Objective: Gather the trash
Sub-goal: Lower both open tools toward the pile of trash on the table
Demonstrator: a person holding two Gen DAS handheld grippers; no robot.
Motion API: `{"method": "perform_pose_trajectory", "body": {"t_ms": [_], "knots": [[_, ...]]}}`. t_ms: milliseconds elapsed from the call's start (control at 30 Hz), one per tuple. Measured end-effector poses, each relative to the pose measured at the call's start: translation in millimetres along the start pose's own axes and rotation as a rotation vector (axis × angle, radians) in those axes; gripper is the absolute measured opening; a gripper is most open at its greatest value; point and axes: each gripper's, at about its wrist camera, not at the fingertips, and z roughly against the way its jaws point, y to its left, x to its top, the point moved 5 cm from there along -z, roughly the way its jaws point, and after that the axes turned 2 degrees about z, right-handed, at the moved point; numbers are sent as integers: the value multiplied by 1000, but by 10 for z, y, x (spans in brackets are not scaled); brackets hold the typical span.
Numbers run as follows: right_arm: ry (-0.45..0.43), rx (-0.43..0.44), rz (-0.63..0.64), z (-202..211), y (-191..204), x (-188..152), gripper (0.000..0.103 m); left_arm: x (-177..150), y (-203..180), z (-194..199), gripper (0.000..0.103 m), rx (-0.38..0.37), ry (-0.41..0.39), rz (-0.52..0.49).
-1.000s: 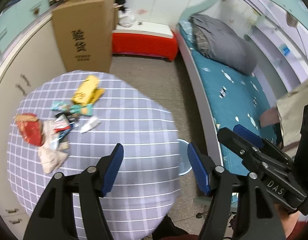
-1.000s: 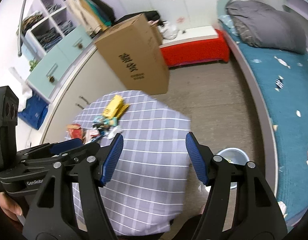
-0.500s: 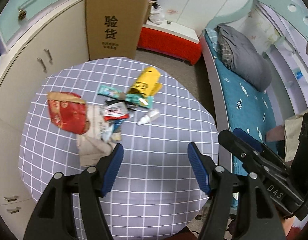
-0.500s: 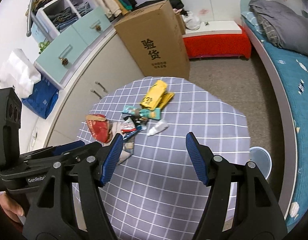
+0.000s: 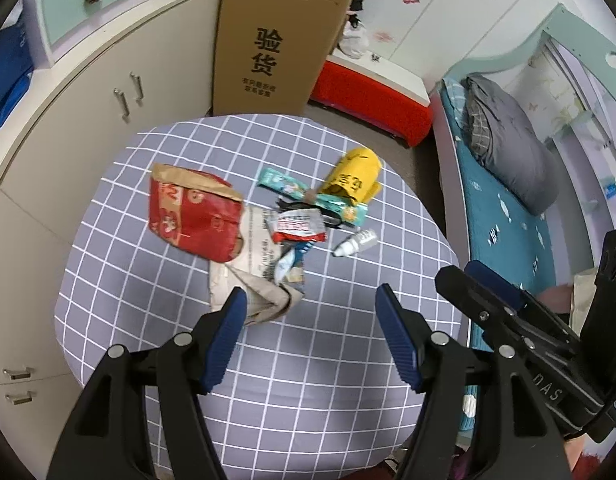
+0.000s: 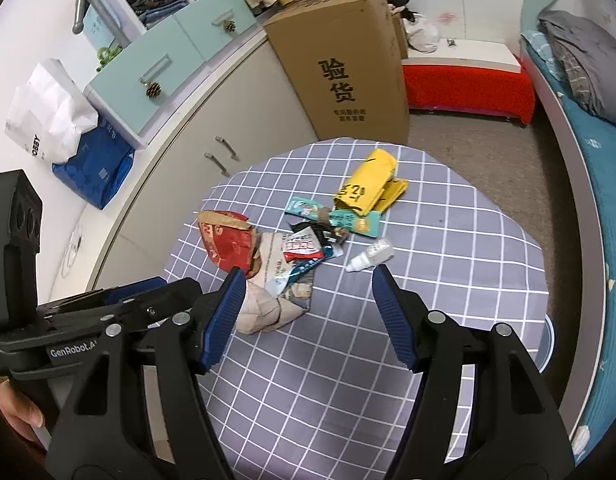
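A heap of trash lies on a round table with a lilac checked cloth [image 5: 292,380] [image 6: 447,240]. It holds a red snack bag [image 5: 192,216] [image 6: 228,242], a crumpled beige paper bag [image 5: 260,284] [image 6: 268,304], a yellow packet [image 5: 353,176] [image 6: 371,184], teal wrappers [image 5: 284,184] [image 6: 349,220], a red-and-white wrapper [image 5: 298,226] [image 6: 302,246] and a small white dropper bottle [image 5: 355,242] [image 6: 369,260]. My left gripper [image 5: 309,300] hangs open above the near side of the heap, nothing between its fingers. My right gripper [image 6: 308,280] is open too, beside it.
A tall cardboard box [image 5: 276,40] [image 6: 347,64] stands behind the table, beside cream cabinets [image 5: 68,128]. A red-sided bench [image 5: 371,96] and a bed with teal bedding [image 5: 507,216] lie to the right. A pale blue bin [image 6: 545,344] sits on the floor below the table's right edge.
Both grippers have swung left over the table, so the trash heap has come from the left side to the middle of both views and looks nearer. Both stayed open.
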Motion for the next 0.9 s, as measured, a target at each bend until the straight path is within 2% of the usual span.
{"method": "perform_pose_trajectory", "body": {"t_ms": [333,900], "knots": [[21,10,13,-106,71,41,66,58,121,-19,67,9,0,34],[20,-6,-18,-128,-148,116,66,185,-29,-185,67,3,17,14]]}}
